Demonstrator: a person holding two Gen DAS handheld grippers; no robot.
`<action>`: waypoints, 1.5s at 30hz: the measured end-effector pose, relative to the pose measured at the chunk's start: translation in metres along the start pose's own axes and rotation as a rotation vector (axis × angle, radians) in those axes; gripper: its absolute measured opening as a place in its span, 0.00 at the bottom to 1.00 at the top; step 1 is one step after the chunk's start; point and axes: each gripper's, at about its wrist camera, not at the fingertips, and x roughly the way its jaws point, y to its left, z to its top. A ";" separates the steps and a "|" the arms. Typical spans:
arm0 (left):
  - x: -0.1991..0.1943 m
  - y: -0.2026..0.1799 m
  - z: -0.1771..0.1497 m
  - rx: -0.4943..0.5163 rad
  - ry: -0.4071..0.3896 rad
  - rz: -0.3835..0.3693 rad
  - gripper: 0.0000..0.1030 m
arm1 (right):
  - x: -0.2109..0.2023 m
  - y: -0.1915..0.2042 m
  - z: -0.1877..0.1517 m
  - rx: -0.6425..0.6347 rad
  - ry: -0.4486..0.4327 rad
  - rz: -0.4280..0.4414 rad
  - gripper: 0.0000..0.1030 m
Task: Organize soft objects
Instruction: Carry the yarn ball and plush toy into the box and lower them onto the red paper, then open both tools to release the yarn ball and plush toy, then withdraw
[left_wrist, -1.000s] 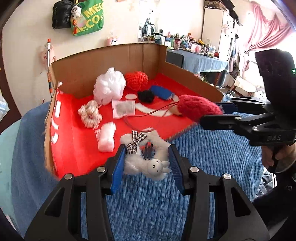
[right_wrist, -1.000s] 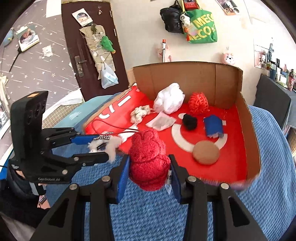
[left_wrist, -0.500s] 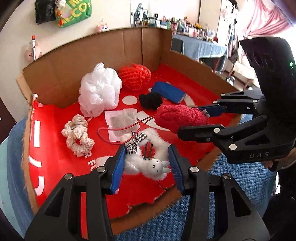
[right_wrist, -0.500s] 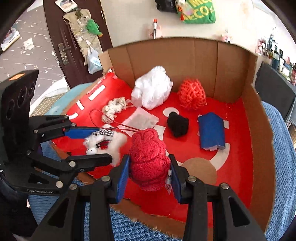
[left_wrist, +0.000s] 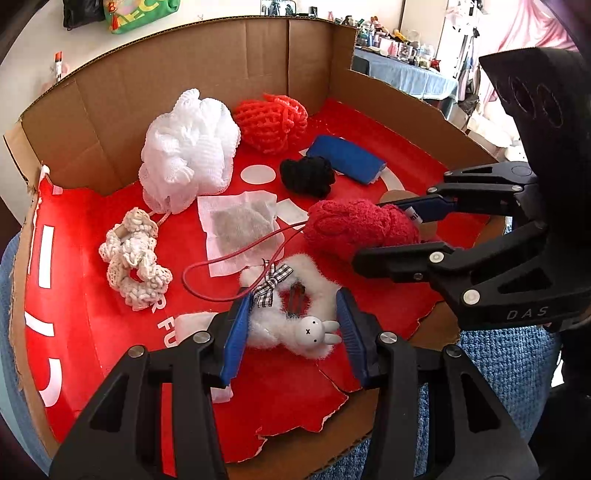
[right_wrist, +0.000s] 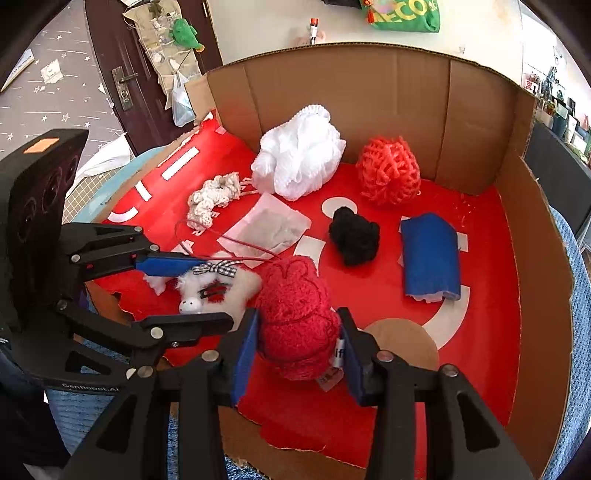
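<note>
1. You brought both grippers forward over the box (left_wrist: 317, 55) in the last second; a second ago they held their loads above the blue blanket (left_wrist: 498, 354), outside the front edge.

2. Your left gripper (left_wrist: 291, 328) was closed on the white bunny toy (left_wrist: 295, 325), one blue pad on each side of it. The toy hung just above the red floor near the torn front edge.

3. Your right gripper (right_wrist: 295, 350) was closed on the red yarn (right_wrist: 295, 317), which bulged up between the pads. It was just to the right of the left gripper and a little ahead of it.

4. A red cord (left_wrist: 236, 258) ran from the yarn in a loop over the sachet (left_wrist: 240, 225) and passed near the bunny's bow. I could not tell whether it was caught on the bow.

5. Ahead of the grippers lay the white puff (left_wrist: 188, 147), the red net (left_wrist: 271, 122), the black piece (left_wrist: 306, 175), the blue roll (left_wrist: 345, 158) and the lace (left_wrist: 133, 262).

6. In my judgement, both loads were now above a free place and only needed to be lowered and released. The cord could drag the bunny if you moved the hands apart quickly.
</note>
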 end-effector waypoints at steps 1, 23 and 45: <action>0.000 0.000 0.000 -0.001 -0.001 0.001 0.44 | 0.001 0.000 0.000 0.000 0.003 -0.001 0.44; 0.001 -0.005 0.001 0.046 -0.019 0.008 0.50 | 0.006 -0.002 0.000 0.004 0.018 0.008 0.46; -0.033 -0.007 -0.006 0.011 -0.102 0.020 0.67 | -0.026 0.000 0.001 0.027 -0.054 -0.018 0.72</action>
